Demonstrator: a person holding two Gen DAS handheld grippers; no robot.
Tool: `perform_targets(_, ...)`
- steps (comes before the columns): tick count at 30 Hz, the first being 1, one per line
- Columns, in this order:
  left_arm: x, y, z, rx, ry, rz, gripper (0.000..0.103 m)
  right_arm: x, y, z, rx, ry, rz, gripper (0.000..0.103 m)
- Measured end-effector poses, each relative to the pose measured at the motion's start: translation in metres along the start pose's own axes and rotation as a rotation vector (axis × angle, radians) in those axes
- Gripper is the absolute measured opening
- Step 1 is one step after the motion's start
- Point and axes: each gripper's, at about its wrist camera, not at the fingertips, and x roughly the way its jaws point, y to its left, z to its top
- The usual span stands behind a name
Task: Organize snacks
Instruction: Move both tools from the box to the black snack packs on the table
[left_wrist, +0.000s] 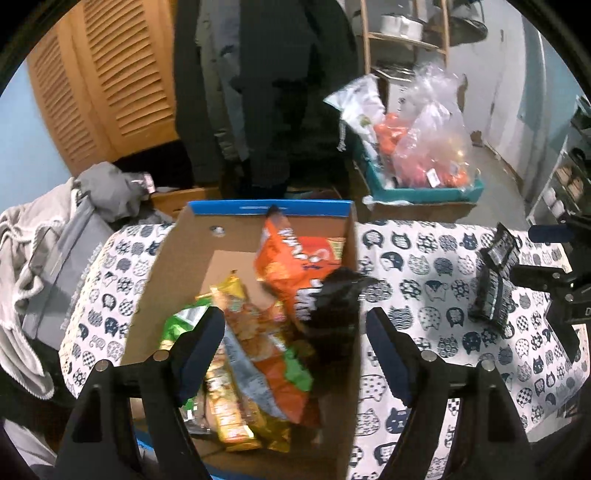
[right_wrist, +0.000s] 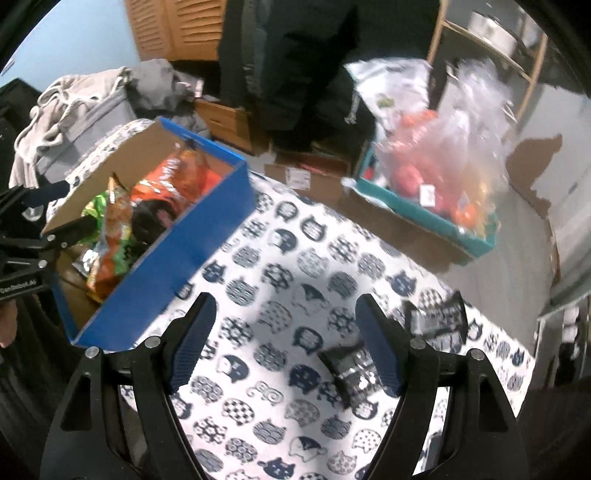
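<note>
Blue-padded, both tools gape and carry nothing: the left tool over the snack-filled cardboard box, the right tool low over the cat-print surface. I'd centre the right tool on the nearer black packet at lower right before closing. Blur hides its label; a second black packet lies just beyond.

Left wrist view: close above cardboard box, looking steeply down into it past own fingers. Right wrist view: over cat-print tablecloth, angled down, box off to left. Shared: box, tablecloth, black packets, teal crate beyond table.
</note>
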Motion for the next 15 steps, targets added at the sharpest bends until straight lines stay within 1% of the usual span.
perform_targets(5, 0.009, -0.029, 0.010, 0.043, 0.035, -0.036, 0.080, 0.006, -0.033, -0.018, 0.074, 0.027, -0.036, 0.078)
perform_targets(9, 0.013, -0.053, 0.025, 0.087, 0.054, -0.060, 0.080, 0.011, -0.061, -0.029, 0.136, 0.050, -0.059, 0.078)
perform_targets(15, 0.016, -0.087, 0.049, 0.168, 0.068, -0.081, 0.082, 0.018, -0.114, -0.043, 0.275, 0.078, -0.098, 0.078)
